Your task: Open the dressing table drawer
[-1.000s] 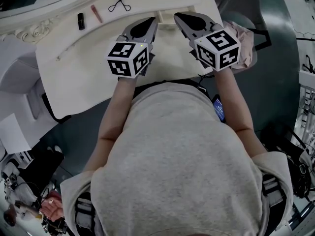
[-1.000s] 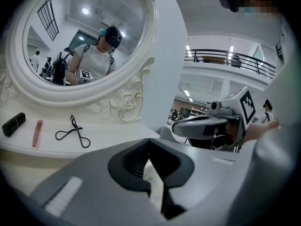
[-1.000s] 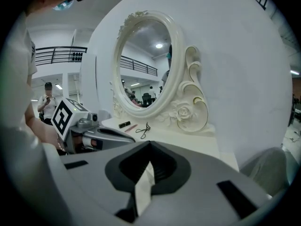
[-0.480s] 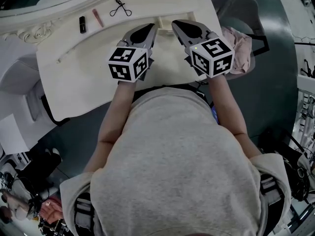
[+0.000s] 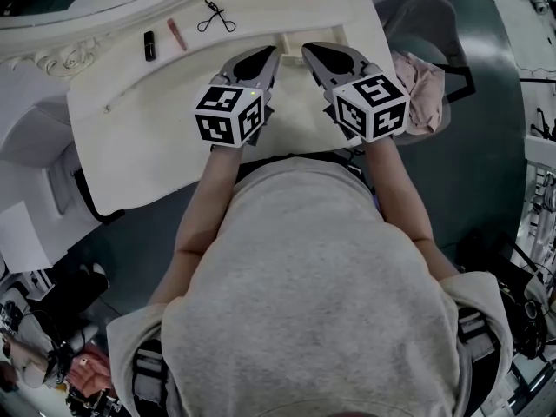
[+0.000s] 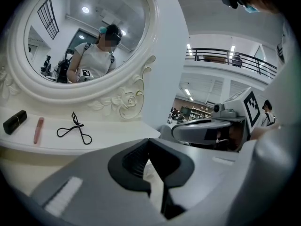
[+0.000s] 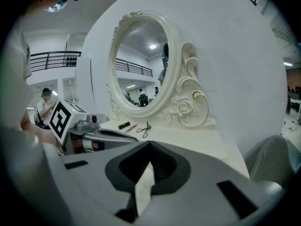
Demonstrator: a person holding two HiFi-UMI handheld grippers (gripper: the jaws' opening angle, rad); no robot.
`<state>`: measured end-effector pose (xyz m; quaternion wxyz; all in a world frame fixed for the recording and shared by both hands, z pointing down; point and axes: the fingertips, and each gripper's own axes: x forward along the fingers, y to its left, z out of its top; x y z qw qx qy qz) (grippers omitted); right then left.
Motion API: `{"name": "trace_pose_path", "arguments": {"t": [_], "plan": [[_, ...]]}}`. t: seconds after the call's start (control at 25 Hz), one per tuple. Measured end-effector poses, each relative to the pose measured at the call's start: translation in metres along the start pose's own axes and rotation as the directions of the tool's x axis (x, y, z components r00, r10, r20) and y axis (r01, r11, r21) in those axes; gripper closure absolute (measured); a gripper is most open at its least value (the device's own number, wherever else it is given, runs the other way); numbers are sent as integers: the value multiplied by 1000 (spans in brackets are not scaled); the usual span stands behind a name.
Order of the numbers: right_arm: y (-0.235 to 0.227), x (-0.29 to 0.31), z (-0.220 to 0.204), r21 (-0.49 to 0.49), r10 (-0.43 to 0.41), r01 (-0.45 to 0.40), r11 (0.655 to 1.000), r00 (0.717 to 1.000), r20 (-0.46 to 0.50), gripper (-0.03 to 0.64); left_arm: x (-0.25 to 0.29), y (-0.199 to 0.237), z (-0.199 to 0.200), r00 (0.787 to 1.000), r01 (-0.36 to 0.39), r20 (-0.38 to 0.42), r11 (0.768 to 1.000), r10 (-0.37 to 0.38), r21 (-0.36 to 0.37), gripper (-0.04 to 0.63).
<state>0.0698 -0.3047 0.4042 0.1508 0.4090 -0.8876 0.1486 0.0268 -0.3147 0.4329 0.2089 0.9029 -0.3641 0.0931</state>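
The left tongs point(image 5: 270, 51) and right tongs point(image 5: 307, 49) were both closed on nothing, side by side over the far middle of the cream dressing desk point(image 5: 139, 137). Its drawer showed in no view and presumably sat under the near edge. A clean pull would need one pair lowered, opened, and clamped squarely on the handle.

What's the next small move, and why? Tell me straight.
Probably part the jaws of the right gripper and ease them onto what looks like the drawer handle. Both it and the left gripper are shut on nothing, their tips flanking that handle.
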Motion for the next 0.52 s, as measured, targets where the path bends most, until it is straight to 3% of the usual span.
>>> {"name": "trace_pose_path", "arguments": {"t": [0.52], "plan": [[0,1,-6,10,-20,20,1000,1000,-13,609,-3,-3,-2,1000,6,-6,1000,-6,10,586]]}}
